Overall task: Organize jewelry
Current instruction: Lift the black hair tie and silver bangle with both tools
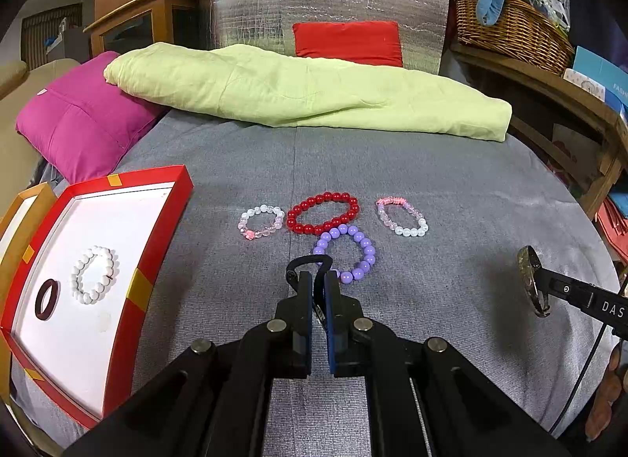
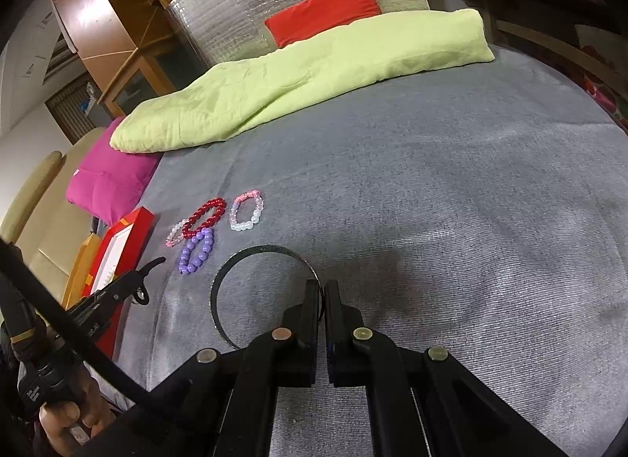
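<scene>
My left gripper (image 1: 318,279) is shut on a black cord bracelet (image 1: 308,260), held just above the grey cover (image 1: 431,166). Just beyond it, four bead bracelets lie on the cover: purple (image 1: 367,249), red (image 1: 322,213), pale pink-and-clear (image 1: 261,221) and pink-and-white (image 1: 402,218). At the left, a red box (image 1: 145,179) with a white lining holds a white bead bracelet (image 1: 94,274) and a dark maroon ring (image 1: 47,299). My right gripper (image 2: 322,287) is shut on a thin metal bangle (image 2: 267,248), to the right of the bead group. The bangle (image 1: 528,276) also shows in the left wrist view.
A folded green blanket (image 1: 306,92) lies across the back, with a magenta pillow (image 1: 78,123) at its left. A red cushion (image 1: 347,42) leans on a silver foil panel (image 1: 251,5). A wooden shelf with a wicker basket (image 1: 510,33) stands on the right. An orange-rimmed tray (image 1: 23,205) sits beside the red box.
</scene>
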Demonstrator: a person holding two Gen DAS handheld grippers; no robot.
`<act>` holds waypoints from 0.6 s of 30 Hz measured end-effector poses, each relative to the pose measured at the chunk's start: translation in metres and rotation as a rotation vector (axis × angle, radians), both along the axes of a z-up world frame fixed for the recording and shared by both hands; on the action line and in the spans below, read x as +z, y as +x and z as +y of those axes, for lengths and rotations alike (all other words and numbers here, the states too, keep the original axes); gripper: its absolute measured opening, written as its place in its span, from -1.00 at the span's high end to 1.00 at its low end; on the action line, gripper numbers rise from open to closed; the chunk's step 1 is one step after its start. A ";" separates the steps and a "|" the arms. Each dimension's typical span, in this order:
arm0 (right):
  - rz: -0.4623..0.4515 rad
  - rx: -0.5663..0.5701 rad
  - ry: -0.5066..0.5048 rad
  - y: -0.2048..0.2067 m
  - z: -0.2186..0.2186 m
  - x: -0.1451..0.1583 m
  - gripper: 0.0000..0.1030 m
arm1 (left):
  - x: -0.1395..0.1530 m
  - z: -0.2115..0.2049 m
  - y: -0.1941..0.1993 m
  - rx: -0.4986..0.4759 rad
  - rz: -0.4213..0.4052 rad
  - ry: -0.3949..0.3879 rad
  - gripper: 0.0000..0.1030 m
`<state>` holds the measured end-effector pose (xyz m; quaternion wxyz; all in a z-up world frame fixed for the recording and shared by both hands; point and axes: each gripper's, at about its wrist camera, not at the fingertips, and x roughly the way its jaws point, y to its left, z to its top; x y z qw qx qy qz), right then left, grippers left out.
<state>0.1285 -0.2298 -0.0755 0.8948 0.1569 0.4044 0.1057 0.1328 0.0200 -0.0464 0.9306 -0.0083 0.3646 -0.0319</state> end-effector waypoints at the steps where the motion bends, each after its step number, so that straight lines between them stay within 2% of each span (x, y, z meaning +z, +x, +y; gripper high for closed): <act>1: 0.000 0.001 0.000 0.000 0.000 0.000 0.94 | 0.000 0.000 0.000 0.000 0.000 0.000 0.89; 18: -0.014 0.009 -0.001 -0.002 0.001 0.003 0.94 | 0.001 0.001 0.000 0.002 -0.002 0.001 0.89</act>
